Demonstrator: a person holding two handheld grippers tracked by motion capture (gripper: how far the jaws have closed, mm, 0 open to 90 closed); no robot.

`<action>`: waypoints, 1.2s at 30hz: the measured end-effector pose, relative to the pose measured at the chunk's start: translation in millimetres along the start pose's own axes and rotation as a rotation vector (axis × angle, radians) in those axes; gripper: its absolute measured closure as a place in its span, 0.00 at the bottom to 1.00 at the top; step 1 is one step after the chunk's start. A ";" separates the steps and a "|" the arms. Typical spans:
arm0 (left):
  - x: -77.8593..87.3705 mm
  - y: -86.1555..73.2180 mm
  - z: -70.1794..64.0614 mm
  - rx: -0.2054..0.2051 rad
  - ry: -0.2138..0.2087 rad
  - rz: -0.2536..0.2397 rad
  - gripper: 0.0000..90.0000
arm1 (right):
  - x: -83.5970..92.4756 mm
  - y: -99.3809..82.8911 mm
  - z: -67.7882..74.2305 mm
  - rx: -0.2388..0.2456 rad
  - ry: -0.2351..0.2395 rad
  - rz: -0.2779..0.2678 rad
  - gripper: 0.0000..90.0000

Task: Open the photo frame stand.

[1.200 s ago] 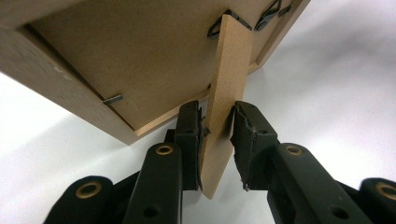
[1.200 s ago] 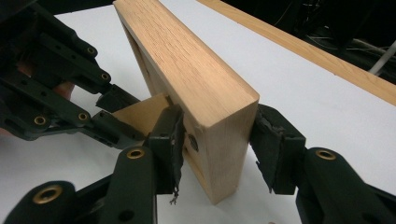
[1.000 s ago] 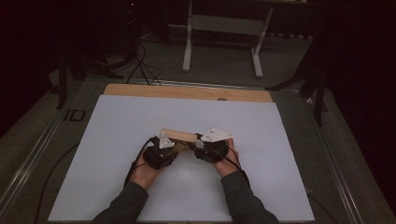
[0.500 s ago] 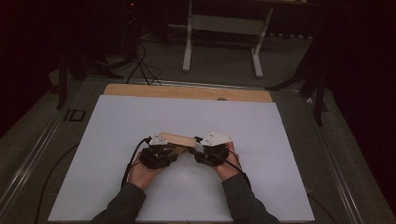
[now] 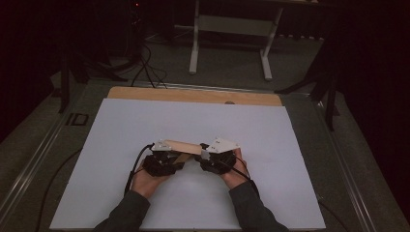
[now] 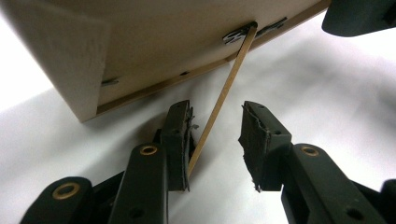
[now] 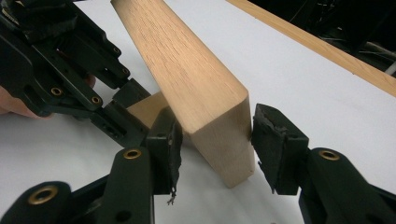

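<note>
You work at a white table surface (image 5: 270, 145) that spreads out on all sides of the grippers. Beyond them, at the table's far edge, a bare wooden strip (image 5: 193, 95) runs side to side. A grey metal frame (image 5: 43, 145) borders the table to either side of you. Farther ahead lies a grey floor (image 5: 232, 67), where a white stand (image 5: 232, 29) rests on two legs. Ahead and to the left, black cables (image 5: 145, 63) trail across the floor. The room beyond is dark.
</note>
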State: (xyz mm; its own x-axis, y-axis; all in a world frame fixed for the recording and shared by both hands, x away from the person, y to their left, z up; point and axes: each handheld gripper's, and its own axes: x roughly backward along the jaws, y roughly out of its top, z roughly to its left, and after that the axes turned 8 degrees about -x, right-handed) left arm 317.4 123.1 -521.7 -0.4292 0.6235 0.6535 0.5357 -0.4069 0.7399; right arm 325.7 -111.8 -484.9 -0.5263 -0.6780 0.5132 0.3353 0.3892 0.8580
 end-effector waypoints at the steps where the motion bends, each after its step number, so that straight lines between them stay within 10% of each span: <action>1: 0.3 -0.5 0.3 0.004 -0.005 -0.003 0.69 | 0.0 -0.1 -0.1 -0.003 0.001 0.001 0.59; 36: 13.9 -5.0 -2.2 -0.012 0.047 -0.006 0.64 | 5.7 -3.0 -3.4 -0.031 0.029 0.005 0.49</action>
State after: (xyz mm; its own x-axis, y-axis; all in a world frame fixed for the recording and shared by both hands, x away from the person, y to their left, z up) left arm 307.2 132.3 -516.0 -0.4659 0.5938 0.6560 0.5247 -0.4115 0.7452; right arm 324.3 -119.0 -484.7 -0.5020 -0.6938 0.5164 0.3621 0.3736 0.8540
